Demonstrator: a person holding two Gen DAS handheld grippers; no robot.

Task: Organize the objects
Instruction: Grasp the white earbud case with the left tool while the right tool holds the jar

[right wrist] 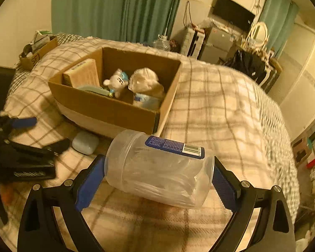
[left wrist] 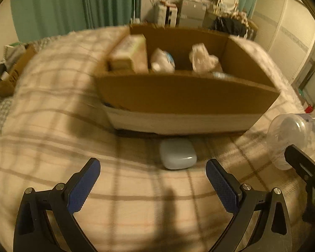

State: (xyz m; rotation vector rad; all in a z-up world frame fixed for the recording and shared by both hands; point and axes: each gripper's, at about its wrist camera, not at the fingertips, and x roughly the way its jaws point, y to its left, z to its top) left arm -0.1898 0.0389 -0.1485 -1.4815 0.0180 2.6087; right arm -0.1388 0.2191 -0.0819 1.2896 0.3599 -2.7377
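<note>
Two grippers work over a bed covered with a plaid blanket (right wrist: 220,96). Right gripper (right wrist: 158,173): both blue pads are pressed against the ends of one clear plastic jar (right wrist: 157,168), which lies sideways between them above the blanket. One blue label with a barcode (right wrist: 175,147) runs along the jar's upper side. Left gripper (left wrist: 153,179): fingers spread wide, nothing between them, hovering over the blanket near its front edge.

One small white case (left wrist: 177,156) with rounded corners lies on the blanket just ahead of the left gripper, close against the near wall of the cardboard box. In the right wrist view the same case (right wrist: 85,142) sits left of the jar.

One open cardboard box (right wrist: 107,109) stands on the blanket toward its left half. Contents, counted from the right wrist view:
- one tan carton (right wrist: 82,73), upright against the left wall;
- one white-and-blue plush toy (right wrist: 116,82), in the middle;
- one crumpled white bundle (right wrist: 146,82), to its right;
- one pale flat item (right wrist: 92,89) at the near wall, identity not discernible;
- one light blue-and-white packet (right wrist: 147,100) in the near right corner.

One smaller cardboard box (right wrist: 38,52) sits at the far left corner of the bed.

Open room: the right half of the blanket, from the box's right wall to the right edge, carries no objects. The strip between the box's near wall and the front edge holds only the case.
</note>
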